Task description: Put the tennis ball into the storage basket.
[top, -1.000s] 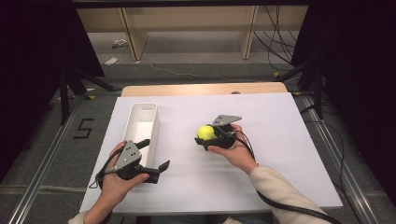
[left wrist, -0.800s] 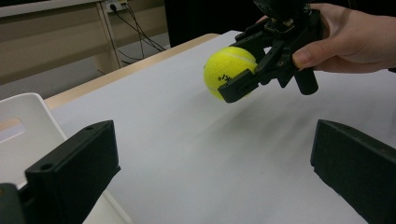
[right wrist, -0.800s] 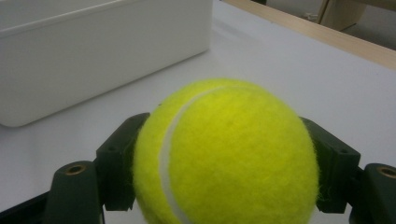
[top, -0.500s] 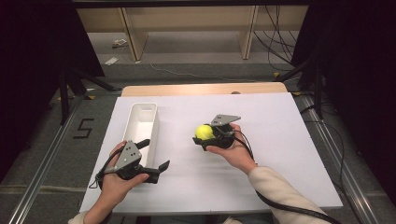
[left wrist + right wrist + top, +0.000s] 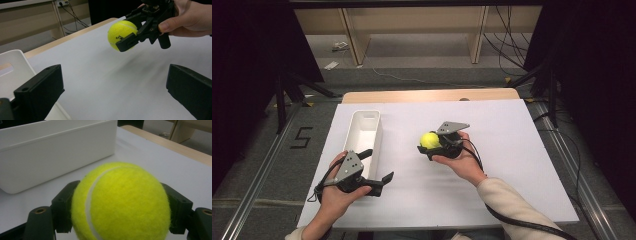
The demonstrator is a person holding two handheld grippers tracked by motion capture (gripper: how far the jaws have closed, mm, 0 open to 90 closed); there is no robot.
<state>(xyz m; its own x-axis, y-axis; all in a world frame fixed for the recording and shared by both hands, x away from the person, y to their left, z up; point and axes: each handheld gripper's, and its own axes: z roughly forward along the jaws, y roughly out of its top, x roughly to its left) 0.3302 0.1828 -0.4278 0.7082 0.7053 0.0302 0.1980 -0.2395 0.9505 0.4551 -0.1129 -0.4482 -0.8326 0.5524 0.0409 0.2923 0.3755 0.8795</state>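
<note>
- Ball (image 5: 429, 139): yellow tennis ball w/ white seam, pinched in right tool (image 5: 430, 143). Sits just right of white bin (image 5: 363, 135), apart from it, not touching. In left tool view the ball (image 5: 121, 34) is off the bench, w/ a soft shadow on the surface under it. Small dark print on ball's side.
- Right tool: black, jaws pressed onto ball from both sides; in right tool view ball (image 5: 121, 202) bulges betw. the two jaw pads. Held by right hand (image 5: 464, 162), thumb on tool body. Grey 3-cornered plate on top. Cable trails back along forearm, away from bin.
- Left tool (image 5: 378, 166): black, jaws spread wide, nothing betw. them. One jaw tip lies at bin's near end, over its rim; other jaw pts. away from bin, over bare bench. Held by left hand (image 5: 337, 192), just nearer than bin's near end. Grey plate on top.
- Bin: long, narrow, white, open top; inside looks bare as far as can be seen. Long side faces ball in right tool view (image 5: 50, 152).
- Bench (image 5: 512, 150): white board top, wood edge beyond bin's far end.
- Floor mark "5" (image 5: 302, 137): black, left of bin, off the bench.
</note>
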